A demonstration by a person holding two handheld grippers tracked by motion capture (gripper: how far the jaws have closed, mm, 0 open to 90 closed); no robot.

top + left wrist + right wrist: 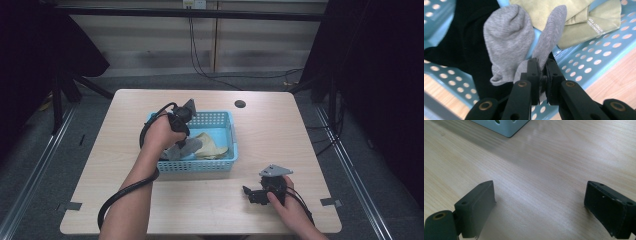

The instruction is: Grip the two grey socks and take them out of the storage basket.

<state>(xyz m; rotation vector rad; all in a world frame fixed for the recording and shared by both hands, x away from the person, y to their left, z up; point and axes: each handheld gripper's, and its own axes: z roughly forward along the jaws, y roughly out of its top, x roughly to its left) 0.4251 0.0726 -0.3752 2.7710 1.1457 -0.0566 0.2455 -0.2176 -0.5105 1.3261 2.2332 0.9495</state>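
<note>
A light blue perforated basket [224, 120] sits mid-table and holds a grey sock [509, 40], a black cloth [461, 47] and a pale yellow-green cloth [584, 20]. My left gripper [541, 72] is inside the basket, shut on a fold of the grey sock [186, 147], whose two lobes hang past the jaws. The yellow cloth [210, 145] lies to the right of it in the high view. My right gripper [250, 194] rests low over the bare table near the front right, open, with nothing between its jaws [539, 202].
The wooden table [280, 135] has a dark round hole [240, 104] near its far edge. A corner of the basket [504, 127] lies ahead of the right gripper. Tape marks [330, 202] sit at the front corners. Dark stands flank the table.
</note>
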